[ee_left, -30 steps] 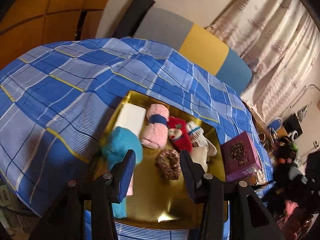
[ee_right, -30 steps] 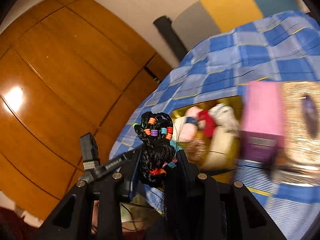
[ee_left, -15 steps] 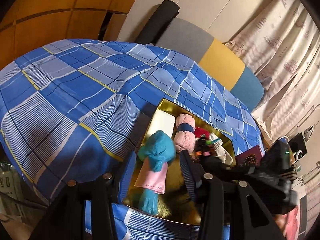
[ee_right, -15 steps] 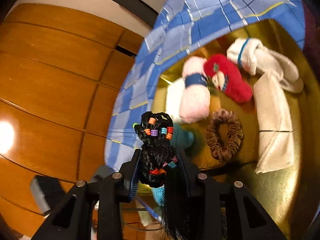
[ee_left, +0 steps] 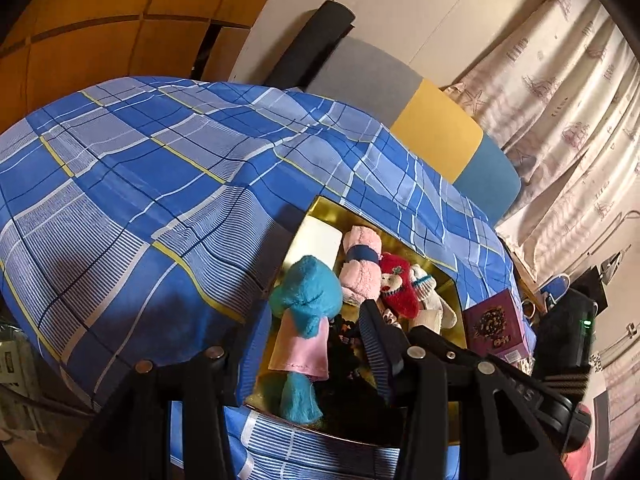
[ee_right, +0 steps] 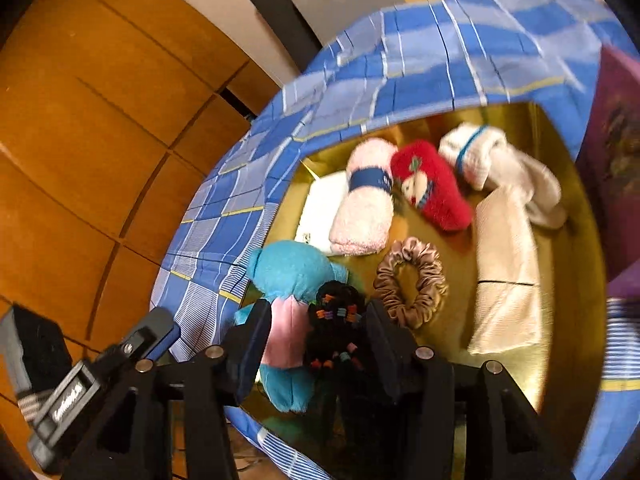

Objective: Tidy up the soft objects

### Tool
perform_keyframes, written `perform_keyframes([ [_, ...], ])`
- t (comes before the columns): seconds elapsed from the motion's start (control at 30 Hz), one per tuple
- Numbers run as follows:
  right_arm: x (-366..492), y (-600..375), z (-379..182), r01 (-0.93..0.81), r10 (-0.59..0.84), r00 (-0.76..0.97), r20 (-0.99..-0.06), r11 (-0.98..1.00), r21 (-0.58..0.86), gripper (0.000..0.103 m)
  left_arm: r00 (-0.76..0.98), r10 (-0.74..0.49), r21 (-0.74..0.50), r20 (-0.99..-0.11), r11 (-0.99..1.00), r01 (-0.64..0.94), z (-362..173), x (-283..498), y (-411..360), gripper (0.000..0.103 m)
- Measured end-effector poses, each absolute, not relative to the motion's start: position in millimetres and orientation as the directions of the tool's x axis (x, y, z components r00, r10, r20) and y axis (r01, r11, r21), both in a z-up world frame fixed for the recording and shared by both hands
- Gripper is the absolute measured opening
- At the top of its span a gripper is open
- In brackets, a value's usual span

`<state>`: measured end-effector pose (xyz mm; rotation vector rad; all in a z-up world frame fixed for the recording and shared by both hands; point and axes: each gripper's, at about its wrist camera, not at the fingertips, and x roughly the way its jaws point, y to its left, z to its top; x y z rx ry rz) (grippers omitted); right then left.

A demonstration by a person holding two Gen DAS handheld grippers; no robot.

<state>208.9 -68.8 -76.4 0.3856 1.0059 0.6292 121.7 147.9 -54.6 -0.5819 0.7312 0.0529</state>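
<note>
Both pairs of jaws stand apart. Those of the right gripper (ee_right: pixel 316 332) have just been opening, and the black beaded hairpiece (ee_right: pixel 334 332) sits between them over the tray's near end, its edge at or near the right pad and clear of the left one; whether it still touches I cannot tell. The left gripper (ee_left: pixel 304 344) is spread over the tray's near left corner with nothing pinched; the teal toy shows between its fingers but lies below in the tray.

A blue plaid cloth (ee_left: pixel 132 200) covers the bed or table, the biggest thing in view, with wooden panels (ee_right: pixel 80 128) behind it and a grey, yellow and blue headboard (ee_left: pixel 436 136) beside pale curtains (ee_left: pixel 568 92).

On the cloth lies the gold tray (ee_right: pixel 576 280). A purple box (ee_left: pixel 496 328) stands just beside its right edge.

Inside the tray, from larger to smaller: a folded cream towel (ee_right: pixel 506 276) along the right side; the teal toy (ee_right: pixel 290 268) with a pink cloth at the near left; a pink rolled towel (ee_right: pixel 366 208) with a blue band; a white folded cloth (ee_right: pixel 320 208) touching it on the left; a white plush (ee_right: pixel 508 168) at the far right; a red plush (ee_right: pixel 434 192) between pink roll and white plush; and a brown scrunchie (ee_right: pixel 412 280) in the middle.
</note>
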Motion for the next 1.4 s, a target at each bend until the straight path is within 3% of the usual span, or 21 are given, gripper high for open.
perform_keyframes([
  [0.43,181.1,-87.2,-68.4,-0.324,0.634,0.401,-0.662,0.774,0.544,0.052,0.73,-0.179,-0.449,-0.66,0.872,-0.192,-57.2,122.3,120.6,0.046],
  [0.87,134.0,-152.3,-11.0,-0.417,0.589,0.591,-0.551,0.808,0.417,0.053,0.697,-0.29,-0.424,-0.656,0.906,-0.021,-57.8,123.4,59.7,0.046],
  [1.13,125.8,-237.4,-0.9,-0.288,0.483,0.7,-0.527,0.865,0.411,0.053,0.664,-0.329,-0.43,-0.672,0.903,0.012,-57.3,127.4,33.2,0.046],
  [1.4,128.8,-348.2,-10.7,-0.039,0.255,0.79,-0.558,0.929,0.369,0.053,0.645,-0.365,-0.44,-0.671,0.897,0.051,-48.3,137.5,7.4,0.046],
])
